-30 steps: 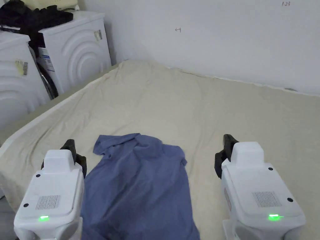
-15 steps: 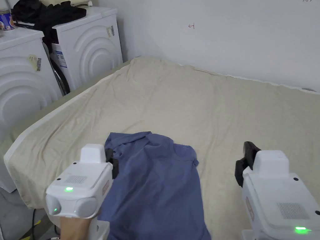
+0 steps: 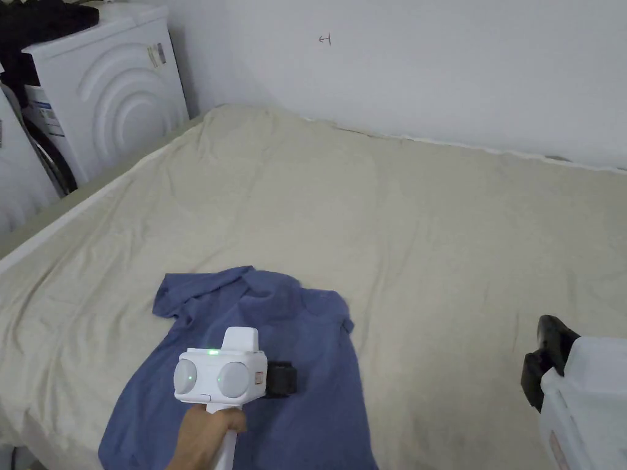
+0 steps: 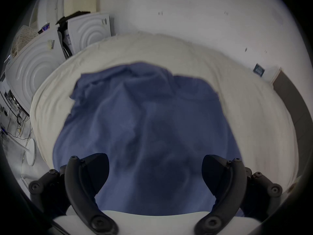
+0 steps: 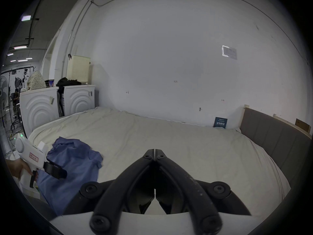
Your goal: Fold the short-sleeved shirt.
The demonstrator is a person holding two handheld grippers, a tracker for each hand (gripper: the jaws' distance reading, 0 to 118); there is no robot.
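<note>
Blue shirt lies lengthwise, collar toward the far wall.

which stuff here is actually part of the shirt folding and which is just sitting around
Part of the job: blue shirt, left gripper open over it, right gripper shut, bed sheet beneath.
Lying about: washing machines, dark clothes on them, headboard.

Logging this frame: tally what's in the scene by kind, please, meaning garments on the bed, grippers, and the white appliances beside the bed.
Blue shirt lying on the bed: 1
Grippers: 2, the left gripper open over the shirt and the right gripper shut above bare sheet
White appliances: 2
Total: 5
</note>
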